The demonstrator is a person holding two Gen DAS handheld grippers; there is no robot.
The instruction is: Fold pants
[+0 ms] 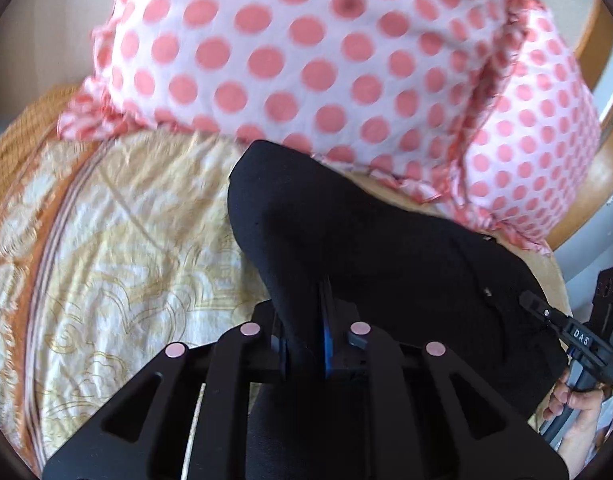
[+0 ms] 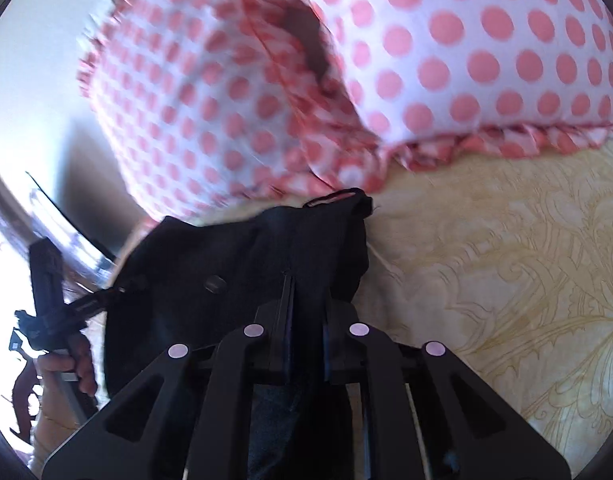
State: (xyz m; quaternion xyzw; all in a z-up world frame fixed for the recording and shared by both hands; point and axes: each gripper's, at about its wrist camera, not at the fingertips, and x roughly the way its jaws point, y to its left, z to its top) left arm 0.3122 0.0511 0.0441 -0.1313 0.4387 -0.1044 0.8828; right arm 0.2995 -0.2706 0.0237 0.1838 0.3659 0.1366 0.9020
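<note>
The black pants (image 1: 346,220) hang bunched over a cream bedspread. In the left wrist view my left gripper (image 1: 324,284) is shut on a fold of the black cloth, which drapes over both fingers and hides their tips. At the right edge of that view my right gripper (image 1: 532,302) pinches another part of the same cloth, with a hand under it. The right wrist view shows my right gripper (image 2: 290,278) shut on the pants (image 2: 266,248), whose waistband edge (image 2: 338,198) points toward the pillows. My left gripper (image 2: 120,290) bites the cloth at the left.
Two white pillows with pink dots (image 1: 306,60) (image 2: 466,60) lie just behind the pants. The cream and gold bedspread (image 1: 126,260) (image 2: 506,280) stretches out beside them. A wooden bed frame edge (image 1: 590,184) curves along the right, and a hand (image 2: 70,364) grips the left tool's handle.
</note>
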